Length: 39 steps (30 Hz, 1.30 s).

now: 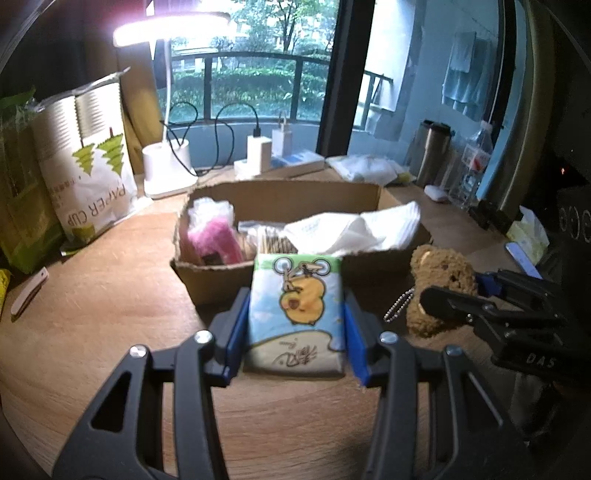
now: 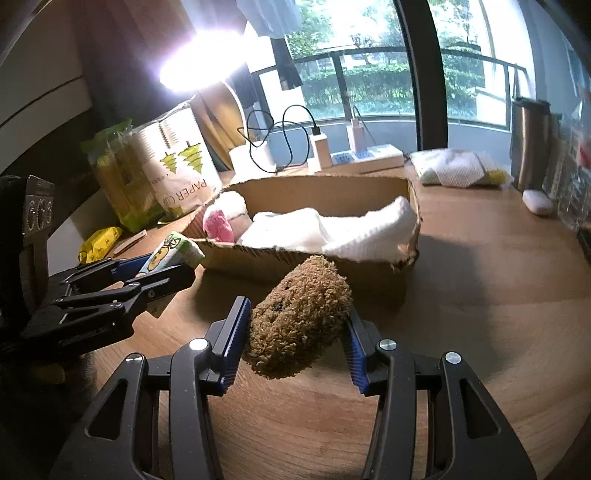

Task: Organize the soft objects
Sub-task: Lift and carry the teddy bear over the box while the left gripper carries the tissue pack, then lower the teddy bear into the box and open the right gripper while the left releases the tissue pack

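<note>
Daylight from the balcony window falls on a wooden table (image 1: 110, 295) where a lit desk lamp (image 1: 170, 27) glares white at the back. Seen from the left wrist, the left tongs (image 1: 295, 332) are clamped on a tissue pack (image 1: 295, 314) printed with a yellow cartoon animal, blue pads pressing both its sides, held just in front of the near wall of an open cardboard box (image 1: 295, 201). That view looks down into the box and shows a pink fluffy item (image 1: 214, 232), a bundle of thin sticks (image 1: 275, 240) in the middle and white cloth (image 1: 354, 229) draped to the right; the right wrist view sees only the pink item and the cloth over the rim, the sticks being hidden by the wall. From the right wrist, the right tongs (image 2: 295, 332) are closed on a brown plush bear (image 2: 299, 317), gripped across its body, lifted near the box's front right. Its face and the ball chain (image 1: 399, 304) hanging from it show only from the left wrist; the right view gives just a curly back. A bag of paper cups (image 1: 92, 166) stands to the left, with a green package beside it that is too blurred to read. Small items at the far right edge are smeared by the lens. Both pictures are soft with blur.
</note>
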{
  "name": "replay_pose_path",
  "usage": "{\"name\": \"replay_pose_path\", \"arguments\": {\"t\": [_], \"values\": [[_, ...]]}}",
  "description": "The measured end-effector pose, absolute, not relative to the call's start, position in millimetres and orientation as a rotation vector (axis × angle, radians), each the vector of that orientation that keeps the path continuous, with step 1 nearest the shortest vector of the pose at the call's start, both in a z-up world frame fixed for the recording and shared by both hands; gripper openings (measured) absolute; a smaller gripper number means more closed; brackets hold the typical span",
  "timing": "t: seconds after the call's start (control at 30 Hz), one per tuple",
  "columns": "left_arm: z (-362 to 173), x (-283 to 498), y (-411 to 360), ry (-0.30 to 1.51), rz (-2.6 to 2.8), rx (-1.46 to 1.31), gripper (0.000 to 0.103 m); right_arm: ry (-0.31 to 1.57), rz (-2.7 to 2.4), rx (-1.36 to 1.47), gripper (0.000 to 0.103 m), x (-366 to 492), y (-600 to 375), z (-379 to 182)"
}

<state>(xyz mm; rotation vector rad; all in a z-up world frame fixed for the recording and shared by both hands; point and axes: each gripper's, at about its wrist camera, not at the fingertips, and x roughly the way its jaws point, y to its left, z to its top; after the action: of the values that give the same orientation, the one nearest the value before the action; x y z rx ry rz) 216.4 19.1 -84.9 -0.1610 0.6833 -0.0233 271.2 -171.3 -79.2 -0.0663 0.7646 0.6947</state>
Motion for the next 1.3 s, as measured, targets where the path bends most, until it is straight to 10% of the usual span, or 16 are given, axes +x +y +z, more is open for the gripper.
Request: {"name": "replay_pose_path", "arguments": {"t": [1.3], "values": [[-50,302,22,0.624,-0.082,-0.147,0.048,0.699,0.65,-0.07,0.05,355,-161,-43]]}}
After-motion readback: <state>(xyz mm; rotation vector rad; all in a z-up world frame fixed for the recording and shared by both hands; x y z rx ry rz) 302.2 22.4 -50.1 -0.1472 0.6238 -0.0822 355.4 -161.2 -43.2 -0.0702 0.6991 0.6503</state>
